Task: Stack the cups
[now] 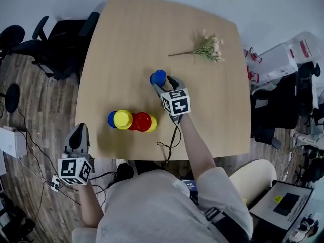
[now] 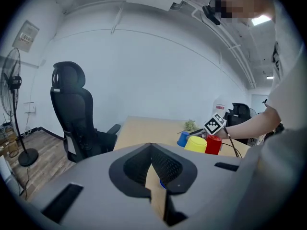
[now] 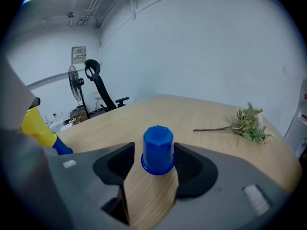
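Blue plastic with a faceted, flat top and a flared round rim, the blue cup (image 1: 158, 77) stands upside down near the middle of the table (image 1: 152, 29). It sits between the jaws of the right gripper (image 3: 153, 150), which are spread wide and not pressing on it. Nearer the table's front edge, a yellow cup (image 1: 123, 119) and a red cup (image 1: 142, 121) crowd together in a row. Off the table's front left corner, the left gripper (image 2: 153, 152) has its jaws closed on nothing.

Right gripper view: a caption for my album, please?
Open right gripper flanking an upside-down blue plastic cup on a wooden table.
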The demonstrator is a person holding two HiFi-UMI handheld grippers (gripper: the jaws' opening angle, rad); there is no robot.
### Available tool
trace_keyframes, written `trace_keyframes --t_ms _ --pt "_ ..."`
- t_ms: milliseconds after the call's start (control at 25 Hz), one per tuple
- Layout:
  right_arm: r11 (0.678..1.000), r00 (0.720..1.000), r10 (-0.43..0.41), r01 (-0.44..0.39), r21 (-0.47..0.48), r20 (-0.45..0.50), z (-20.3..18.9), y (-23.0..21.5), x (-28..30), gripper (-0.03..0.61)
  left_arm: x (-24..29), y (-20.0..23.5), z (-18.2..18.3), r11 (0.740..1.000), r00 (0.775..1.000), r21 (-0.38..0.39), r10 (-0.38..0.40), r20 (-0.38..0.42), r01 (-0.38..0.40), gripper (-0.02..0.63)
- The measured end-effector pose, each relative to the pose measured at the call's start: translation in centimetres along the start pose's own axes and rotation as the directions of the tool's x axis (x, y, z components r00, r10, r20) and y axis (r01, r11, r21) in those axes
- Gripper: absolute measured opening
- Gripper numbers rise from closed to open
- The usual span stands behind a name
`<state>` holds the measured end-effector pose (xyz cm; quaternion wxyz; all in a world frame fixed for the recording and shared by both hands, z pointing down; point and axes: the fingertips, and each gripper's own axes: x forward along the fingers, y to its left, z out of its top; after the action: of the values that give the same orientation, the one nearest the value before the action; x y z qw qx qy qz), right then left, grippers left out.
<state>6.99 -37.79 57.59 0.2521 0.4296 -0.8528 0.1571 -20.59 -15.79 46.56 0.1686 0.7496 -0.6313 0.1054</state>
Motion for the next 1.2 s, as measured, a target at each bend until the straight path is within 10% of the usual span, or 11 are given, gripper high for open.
trace_keyframes --t_ms 320,1200 --pt "0.998 0.998 -0.054 0.054 0.028 0.024 0.5 -0.5 -0.5 0.198 0.1 1.1 0.1 1.0 1.0 -0.004 0.018 -0.003 -0.018 0.008" --pt "0.995 0.98 -0.018 -0.001 0.097 0.199 5.8 12.6 -20.3 0.198 1.6 -4.4 1.1 0.952 0.954 0.081 -0.299 0.015 0.297 0.008"
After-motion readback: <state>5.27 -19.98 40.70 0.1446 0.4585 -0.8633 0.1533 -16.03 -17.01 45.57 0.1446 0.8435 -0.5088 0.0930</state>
